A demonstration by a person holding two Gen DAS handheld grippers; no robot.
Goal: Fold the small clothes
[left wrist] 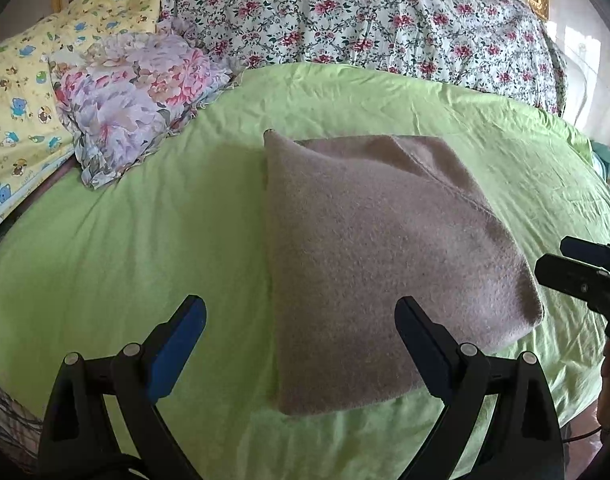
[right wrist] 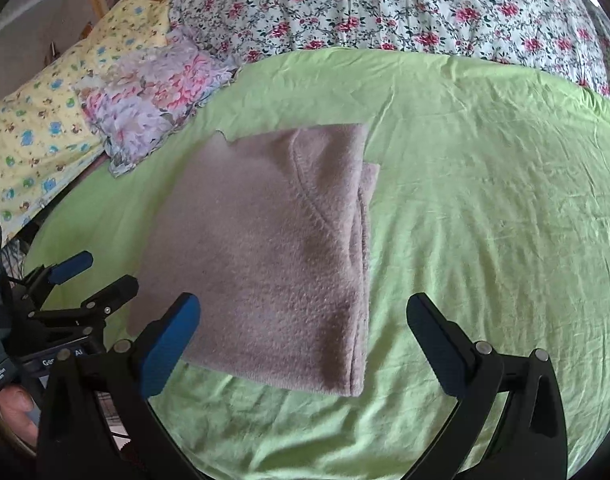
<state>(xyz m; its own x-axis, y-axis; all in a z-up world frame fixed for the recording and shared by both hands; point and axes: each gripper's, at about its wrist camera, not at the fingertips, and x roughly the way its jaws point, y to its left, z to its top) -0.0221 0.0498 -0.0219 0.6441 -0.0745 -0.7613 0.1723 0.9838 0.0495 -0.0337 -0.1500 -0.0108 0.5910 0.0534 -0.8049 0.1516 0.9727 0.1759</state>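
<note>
A folded, mauve-grey fleece garment (left wrist: 385,260) lay flat on the lime-green bed sheet (left wrist: 125,240), near the front edge of the bed and roughly in its middle, with a curved seam visible across its upper layer. The left claw (left wrist: 301,348) was held wide open just above the garment's near left corner, with nothing between its blue-padded fingers (left wrist: 177,348). The right claw (right wrist: 305,344) was likewise spread wide and empty, over the near right corner. The garment was seen as a tidy rectangle with layers stacked at its right edge, so the fold was judged to be largely finished, or one halving short. A further fold would call for both near corners to be pinched and carried to the far edge. A frilled floral pillow (left wrist: 137,100) and a flowered quilt (left wrist: 365,16) lay well apart, at the far side.
</note>
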